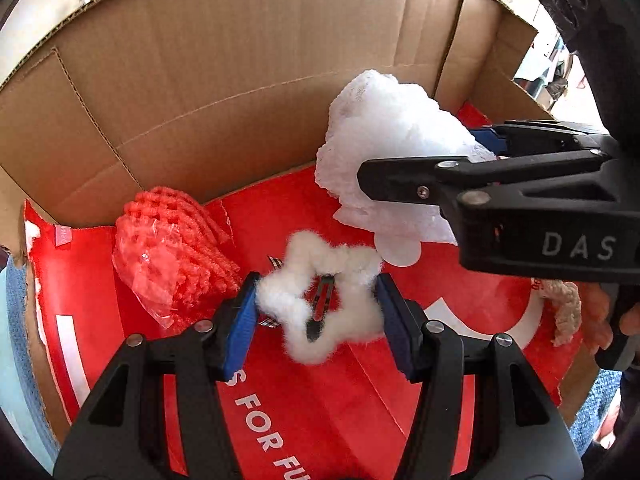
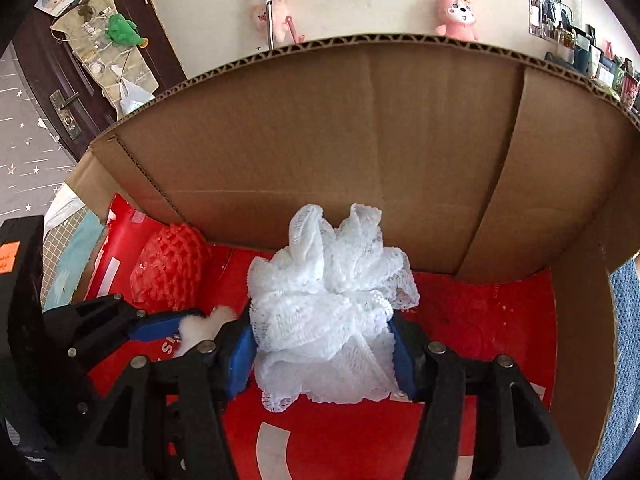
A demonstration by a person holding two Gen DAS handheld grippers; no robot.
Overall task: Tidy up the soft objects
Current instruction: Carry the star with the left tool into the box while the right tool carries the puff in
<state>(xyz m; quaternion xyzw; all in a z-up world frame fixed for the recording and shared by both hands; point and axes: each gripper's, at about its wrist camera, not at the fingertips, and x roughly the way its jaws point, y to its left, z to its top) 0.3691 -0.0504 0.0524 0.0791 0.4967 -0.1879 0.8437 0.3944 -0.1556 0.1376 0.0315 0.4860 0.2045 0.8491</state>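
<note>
My left gripper (image 1: 316,304) is shut on a white fluffy star-shaped ring (image 1: 352,264), both blue pads pressing its sides, low over the red floor of a cardboard box (image 1: 224,92). My right gripper (image 2: 324,344) is shut on a bundle of white lace cloth (image 2: 328,280) that fills the gap between its pads. In the left wrist view the right gripper (image 1: 420,152) comes in from the right and holds the lace cloth (image 1: 380,140) above the box floor. A red mesh pouf (image 1: 172,248) in clear wrap lies in the box's back left corner, also visible as the red pouf (image 2: 172,272).
The brown cardboard walls (image 2: 360,140) rise close behind both grippers. A cream braided rope piece (image 1: 564,308) lies at the box's right side by a person's hand (image 1: 628,320). Printed red card (image 2: 480,340) lines the floor. Pink plush toys (image 2: 456,16) hang on the wall beyond.
</note>
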